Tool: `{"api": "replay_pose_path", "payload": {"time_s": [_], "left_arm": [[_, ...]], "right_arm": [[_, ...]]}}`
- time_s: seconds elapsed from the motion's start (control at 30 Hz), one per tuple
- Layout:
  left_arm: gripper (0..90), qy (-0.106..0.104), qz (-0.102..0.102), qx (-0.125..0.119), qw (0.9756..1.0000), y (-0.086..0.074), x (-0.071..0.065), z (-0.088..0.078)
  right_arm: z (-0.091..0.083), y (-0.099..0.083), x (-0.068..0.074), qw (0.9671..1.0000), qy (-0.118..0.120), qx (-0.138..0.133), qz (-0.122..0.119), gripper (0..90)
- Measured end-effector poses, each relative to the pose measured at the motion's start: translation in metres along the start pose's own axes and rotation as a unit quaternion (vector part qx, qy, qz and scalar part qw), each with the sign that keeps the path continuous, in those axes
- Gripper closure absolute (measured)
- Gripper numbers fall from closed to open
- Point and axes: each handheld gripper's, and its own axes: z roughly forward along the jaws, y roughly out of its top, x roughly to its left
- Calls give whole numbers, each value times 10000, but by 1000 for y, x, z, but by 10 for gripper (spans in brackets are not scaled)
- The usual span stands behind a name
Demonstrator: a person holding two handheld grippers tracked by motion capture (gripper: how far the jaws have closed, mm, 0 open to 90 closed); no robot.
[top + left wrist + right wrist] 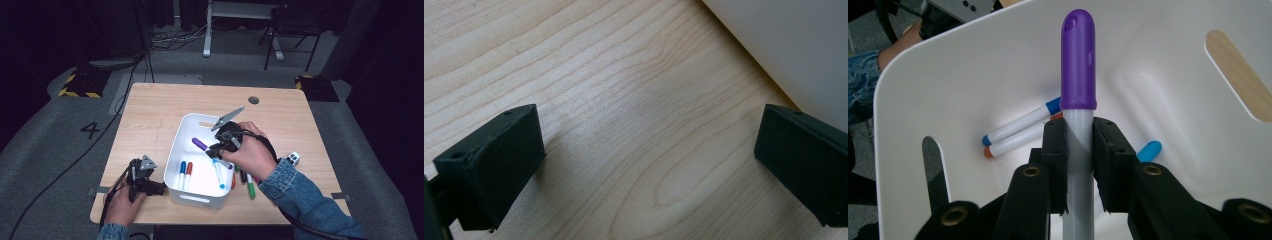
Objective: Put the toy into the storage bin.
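Holding a purple-capped marker with a pale grey barrel [1078,100], the right gripper [1079,150] has its jaws clamped on the barrel just under the cap, so the cap sticks out past the tips. In the high view that same right gripper [223,144] sits over the middle of the white plastic bin with slotted handles [176,145], near the centre of the frame, with the marker [200,144] angled toward the upper left and hanging above the bin floor rather than lying on it.

So my read: this is the carry-and-drop step of sorting markers into the bin. The next move looks like just letting go. The bin has plenty of room, so I'd lower it a touch, spread the jaws, and watch that it doesn't bounce off the ones already inside.

Already in the bin: a blue-capped marker [182,173] and a red-capped marker [188,174] side by side at lower left, plus a light-blue-capped one [219,175] more to the right. A green-capped marker [250,186] and a couple more lie on the light wooden tabletop [150,110] just right of the bin, partly under the person's sleeve, so there's more to fetch.

The left gripper [145,181] rests at the lower left of the high view, just beside the bin; in the left gripper view its jaws stand wide apart with bare wood between them.
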Motion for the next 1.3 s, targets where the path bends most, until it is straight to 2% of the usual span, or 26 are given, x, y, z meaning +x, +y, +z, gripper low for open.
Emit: {"api": "replay_pose_path", "payload": {"time_s": [0.03, 0.1, 0.17, 0.2, 0.47, 1.03, 1.07, 1.13, 1.23, 1.27, 1.3], "left_arm": [[0, 1, -1, 0, 10000, 0, 0, 0], [0, 1, -1, -1, 10000, 0, 0, 0], [0, 0, 0, 0, 10000, 0, 0, 0], [0, 1, 0, 0, 10000, 0, 0, 0], [0, 0, 0, 1, 10000, 0, 0, 0], [0, 4, 1, -4, 10000, 0, 0, 0], [0, 0, -1, 0, 10000, 0, 0, 0], [0, 0, 0, 0, 10000, 0, 0, 0], [0, 43, 44, -22, 10000, 0, 0, 0], [0, 43, 44, -22, 10000, 0, 0, 0], [0, 44, 44, -23, 10000, 0, 0, 0]], "right_arm": [[1, -1, 1, 10000, -7, 56, 39, 771], [5, -2, 0, 9999, -38, 69, -76, 771], [8, -4, 2, 9999, -7, 123, -23, 771], [10, -5, 1, 9998, -42, 114, -124, 771], [25, -9, 8, 9991, -45, 354, -246, 771], [47, -14, 20, 9957, -74, 776, -508, 767], [47, -14, 20, 9956, -80, 750, -555, 736], [48, -15, 20, 9966, -77, 599, -559, 610], [42, -14, 20, 9976, -116, 338, -585, 558], [38, -13, 21, 9983, -118, 325, -470, 548], [37, -13, 19, 9980, -129, 190, -589, 541]]}}
